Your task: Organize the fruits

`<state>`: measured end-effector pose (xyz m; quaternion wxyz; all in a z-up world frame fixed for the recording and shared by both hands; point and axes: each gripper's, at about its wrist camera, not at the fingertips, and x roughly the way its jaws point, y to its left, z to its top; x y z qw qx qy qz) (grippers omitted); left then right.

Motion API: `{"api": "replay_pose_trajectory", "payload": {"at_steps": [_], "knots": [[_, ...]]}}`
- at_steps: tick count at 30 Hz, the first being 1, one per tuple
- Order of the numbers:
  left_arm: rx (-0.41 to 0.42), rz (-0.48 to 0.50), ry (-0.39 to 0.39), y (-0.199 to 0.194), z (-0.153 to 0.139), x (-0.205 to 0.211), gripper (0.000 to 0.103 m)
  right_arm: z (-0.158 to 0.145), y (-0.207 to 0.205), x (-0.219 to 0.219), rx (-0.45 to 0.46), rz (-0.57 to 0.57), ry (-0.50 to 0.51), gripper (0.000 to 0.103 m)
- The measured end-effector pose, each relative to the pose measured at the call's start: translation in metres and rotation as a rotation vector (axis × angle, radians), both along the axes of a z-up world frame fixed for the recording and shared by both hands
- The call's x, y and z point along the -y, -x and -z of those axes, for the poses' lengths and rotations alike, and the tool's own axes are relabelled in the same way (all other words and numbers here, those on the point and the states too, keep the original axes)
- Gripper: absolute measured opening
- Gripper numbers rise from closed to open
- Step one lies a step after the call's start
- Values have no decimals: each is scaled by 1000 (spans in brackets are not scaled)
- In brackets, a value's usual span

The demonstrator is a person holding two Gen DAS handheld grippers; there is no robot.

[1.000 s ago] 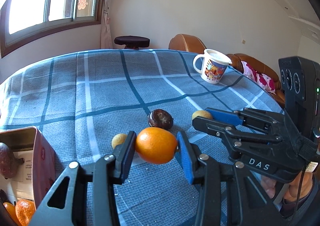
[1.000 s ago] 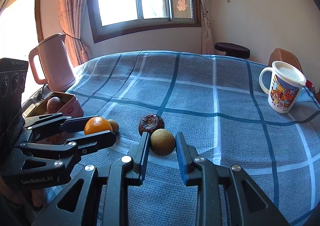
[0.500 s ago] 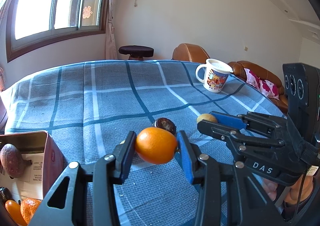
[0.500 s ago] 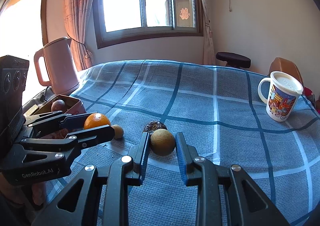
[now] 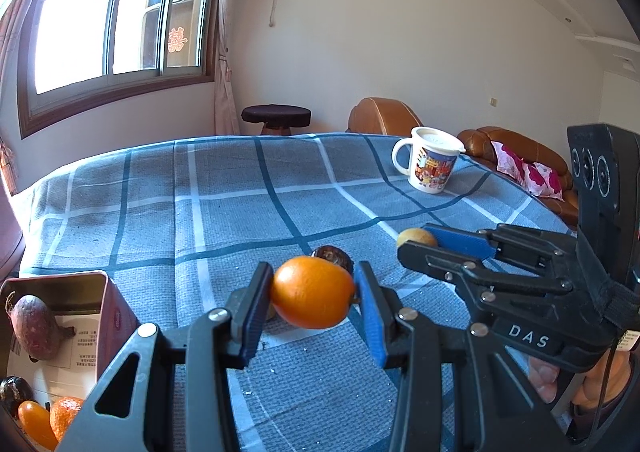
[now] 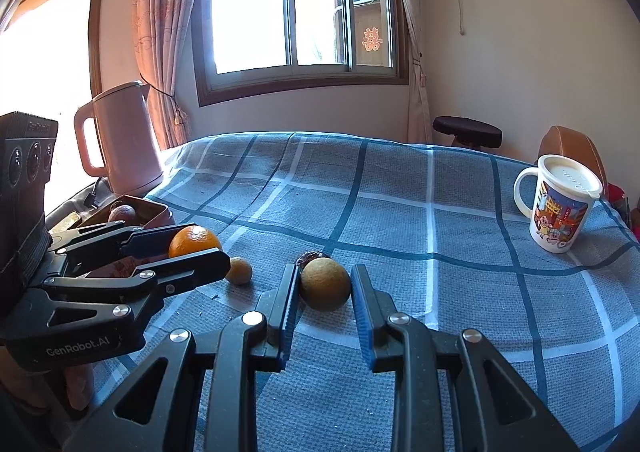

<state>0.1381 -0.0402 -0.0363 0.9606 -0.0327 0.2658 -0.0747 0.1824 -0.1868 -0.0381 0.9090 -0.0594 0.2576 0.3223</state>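
My left gripper (image 5: 312,298) is shut on an orange (image 5: 313,291) and holds it above the blue checked tablecloth; it also shows in the right wrist view (image 6: 192,248). My right gripper (image 6: 323,286) is shut on a round tan fruit (image 6: 325,283), held just above the cloth; it shows at the right of the left wrist view (image 5: 418,242). A dark wrinkled fruit (image 5: 334,255) and a small tan fruit (image 6: 239,270) lie on the cloth. A red tin box (image 5: 104,316) at the lower left holds a purple fruit (image 5: 34,326), two small oranges (image 5: 44,418) and a dark fruit.
A white cartoon mug (image 6: 558,204) with a lid stands at the far right of the table. A pink kettle (image 6: 120,146) stands at the far left beside the box. A stool (image 5: 276,118) and brown sofa (image 5: 516,156) are beyond the table.
Both grippers have risen with their fruits; the tan fruit has come off the cloth. The dark fruit and small tan fruit stay on the table.
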Motion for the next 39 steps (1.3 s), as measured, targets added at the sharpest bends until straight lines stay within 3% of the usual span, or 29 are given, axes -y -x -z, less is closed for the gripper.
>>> {"api": "replay_pose_trajectory", "payload": {"at_steps": [39], "knots": [[128, -38, -57, 21, -10, 6, 44, -10, 19, 8, 117, -8, -45, 28]]}}
